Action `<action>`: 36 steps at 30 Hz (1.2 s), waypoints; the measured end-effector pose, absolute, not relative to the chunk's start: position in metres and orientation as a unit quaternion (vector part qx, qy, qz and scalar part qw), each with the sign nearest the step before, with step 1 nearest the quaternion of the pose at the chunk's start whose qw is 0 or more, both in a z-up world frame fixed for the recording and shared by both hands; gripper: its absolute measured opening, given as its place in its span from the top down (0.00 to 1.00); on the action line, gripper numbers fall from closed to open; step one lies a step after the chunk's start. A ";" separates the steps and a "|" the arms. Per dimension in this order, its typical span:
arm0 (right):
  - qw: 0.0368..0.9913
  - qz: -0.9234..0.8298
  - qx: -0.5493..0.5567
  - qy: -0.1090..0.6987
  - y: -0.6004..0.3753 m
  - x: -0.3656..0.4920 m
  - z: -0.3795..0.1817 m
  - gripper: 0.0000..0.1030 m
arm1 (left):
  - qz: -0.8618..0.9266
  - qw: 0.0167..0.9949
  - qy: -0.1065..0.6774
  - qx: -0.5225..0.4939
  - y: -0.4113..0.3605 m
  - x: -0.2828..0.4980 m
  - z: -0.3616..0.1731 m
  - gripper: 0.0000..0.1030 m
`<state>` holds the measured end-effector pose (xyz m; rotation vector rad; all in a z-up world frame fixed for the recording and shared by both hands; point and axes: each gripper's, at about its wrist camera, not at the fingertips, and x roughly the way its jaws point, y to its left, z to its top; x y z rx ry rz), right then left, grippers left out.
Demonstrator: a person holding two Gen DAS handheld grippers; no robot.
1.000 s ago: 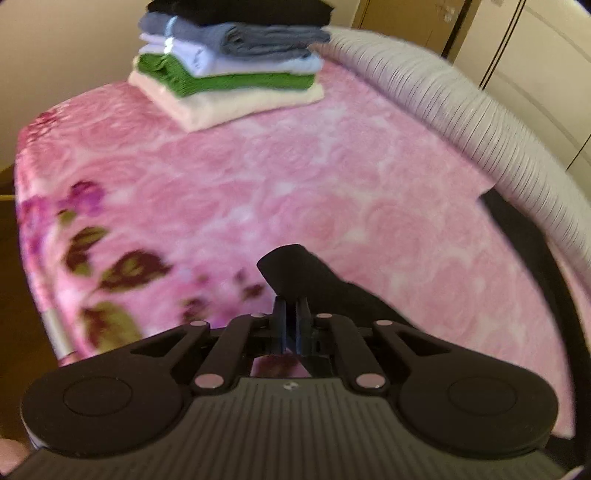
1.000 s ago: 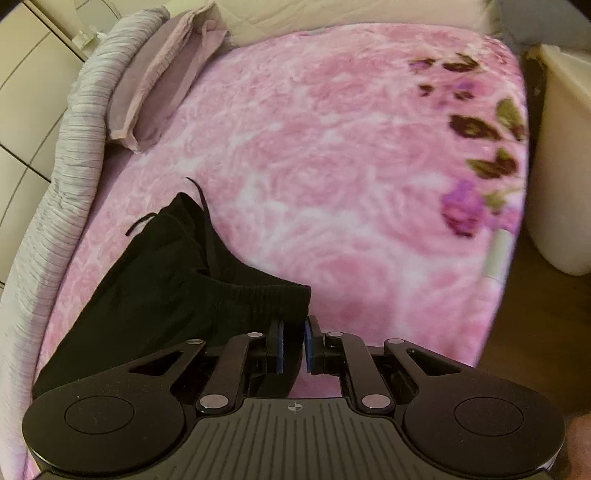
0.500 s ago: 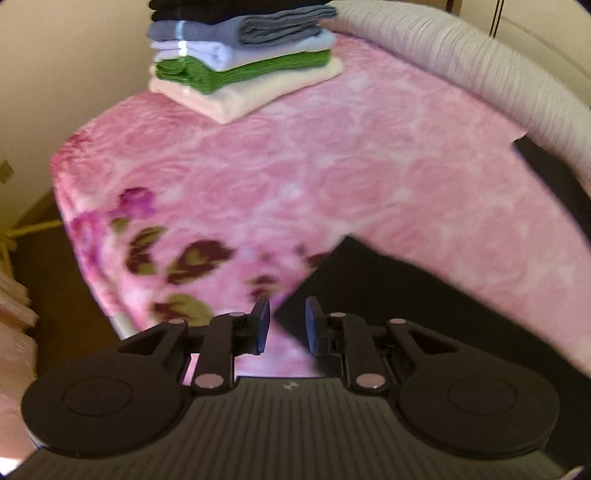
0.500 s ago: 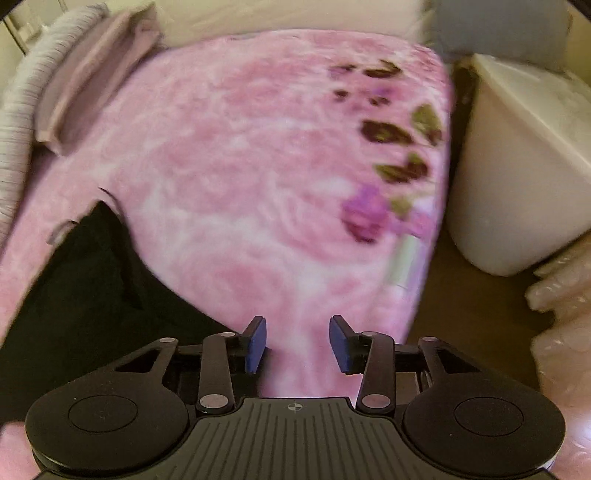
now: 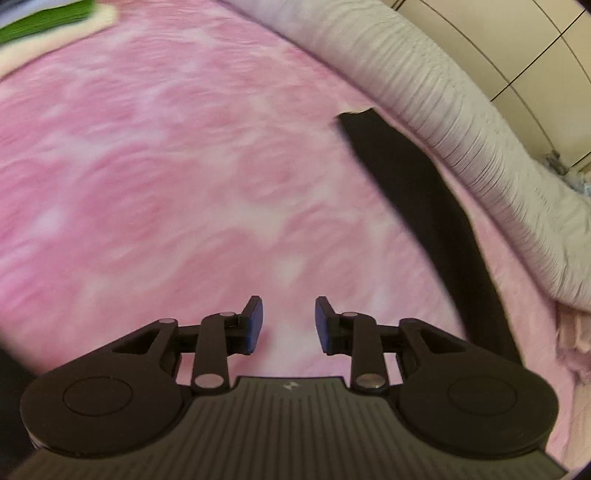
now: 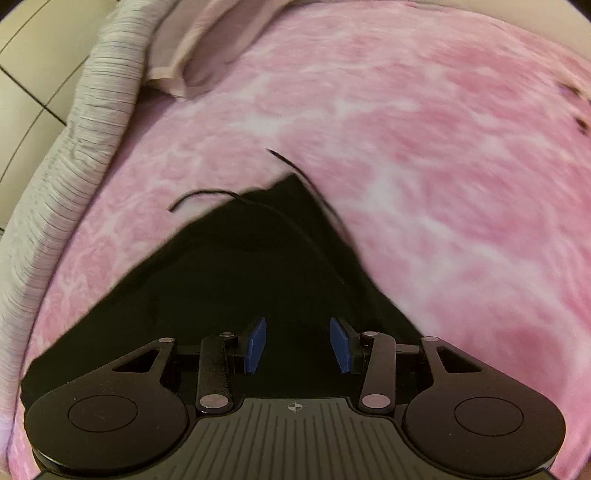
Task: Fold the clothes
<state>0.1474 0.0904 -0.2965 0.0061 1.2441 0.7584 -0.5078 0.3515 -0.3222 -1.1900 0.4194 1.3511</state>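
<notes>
A black garment (image 6: 236, 273) with thin drawstrings lies flat on the pink flowered blanket (image 6: 443, 155). In the left wrist view one long strip of the black garment (image 5: 424, 206) runs along the right side. My left gripper (image 5: 288, 325) hovers over bare pink blanket (image 5: 155, 177), its jaws opening, with nothing between them. My right gripper (image 6: 297, 345) stands open above the garment's near part, its blue pads apart and not pressing the cloth.
A grey ribbed rolled cover (image 5: 461, 122) runs along the bed's far side, seen also at the left as the rolled cover (image 6: 70, 147). A pale pillow (image 6: 195, 48) lies at the head. The folded clothes stack's (image 5: 48, 22) edge shows top left.
Both grippers let go of the black garment and opened. Both swung fast across the bed; the left view now faces bare blanket, the right view is back over the garment.
</notes>
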 end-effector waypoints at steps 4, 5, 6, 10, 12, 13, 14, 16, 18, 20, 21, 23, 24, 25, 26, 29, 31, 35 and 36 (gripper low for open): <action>0.747 0.345 0.008 0.568 0.111 0.155 -0.302 0.59 | 0.574 0.610 0.153 -0.525 0.411 -0.482 -0.331 0.71; 0.748 0.338 0.011 0.571 0.113 0.157 -0.306 0.59 | 0.573 0.609 0.147 -0.528 0.425 -0.477 -0.333 0.70; 0.748 0.331 0.016 0.575 0.115 0.160 -0.309 0.59 | 0.575 0.607 0.142 -0.530 0.437 -0.473 -0.336 0.70; 0.750 0.306 0.031 0.585 0.121 0.169 -0.319 0.59 | 0.582 0.594 0.123 -0.542 0.475 -0.462 -0.349 0.69; 0.756 0.298 0.030 0.582 0.128 0.172 -0.321 0.59 | 0.582 0.594 0.115 -0.543 0.494 -0.455 -0.356 0.69; 0.757 0.297 0.029 0.581 0.131 0.173 -0.321 0.59 | 0.580 0.598 0.113 -0.542 0.503 -0.452 -0.359 0.69; 0.758 0.296 0.029 0.580 0.135 0.174 -0.321 0.59 | 0.580 0.600 0.112 -0.539 0.512 -0.448 -0.361 0.68; 0.761 0.294 0.028 0.578 0.142 0.177 -0.320 0.59 | 0.585 0.602 0.117 -0.531 0.530 -0.440 -0.367 0.66; 0.761 0.294 0.024 0.578 0.148 0.177 -0.321 0.59 | 0.588 0.601 0.134 -0.524 0.546 -0.430 -0.375 0.66; 0.761 0.293 0.018 0.578 0.153 0.175 -0.323 0.59 | 0.591 0.607 0.169 -0.505 0.557 -0.421 -0.379 0.86; 0.762 0.292 0.015 0.578 0.155 0.173 -0.324 0.59 | 0.594 0.617 0.186 -0.482 0.561 -0.417 -0.376 0.99; 0.764 0.287 0.013 0.578 0.157 0.171 -0.324 0.59 | 0.584 0.647 0.204 -0.446 0.568 -0.415 -0.363 1.00; 0.764 0.285 0.014 0.578 0.157 0.170 -0.324 0.59 | 0.581 0.666 0.189 -0.428 0.568 -0.418 -0.349 1.00; 0.764 0.284 0.016 0.579 0.158 0.170 -0.324 0.59 | 0.577 0.684 0.177 -0.410 0.567 -0.421 -0.335 1.00; 0.765 0.283 0.016 0.579 0.158 0.170 -0.323 0.59 | 0.572 0.699 0.171 -0.392 0.568 -0.425 -0.321 1.00; 0.765 0.283 0.016 0.579 0.158 0.168 -0.322 0.59 | 0.557 0.734 0.169 -0.350 0.567 -0.435 -0.290 1.00; 0.765 0.282 0.017 0.579 0.158 0.166 -0.323 0.59 | 0.555 0.738 0.204 -0.325 0.563 -0.437 -0.291 0.99; 0.763 0.284 0.017 0.580 0.156 0.156 -0.324 0.59 | 0.566 0.698 0.310 -0.311 0.549 -0.444 -0.344 0.93; 0.762 0.287 0.013 0.580 0.155 0.154 -0.324 0.59 | 0.569 0.683 0.334 -0.315 0.546 -0.447 -0.361 0.92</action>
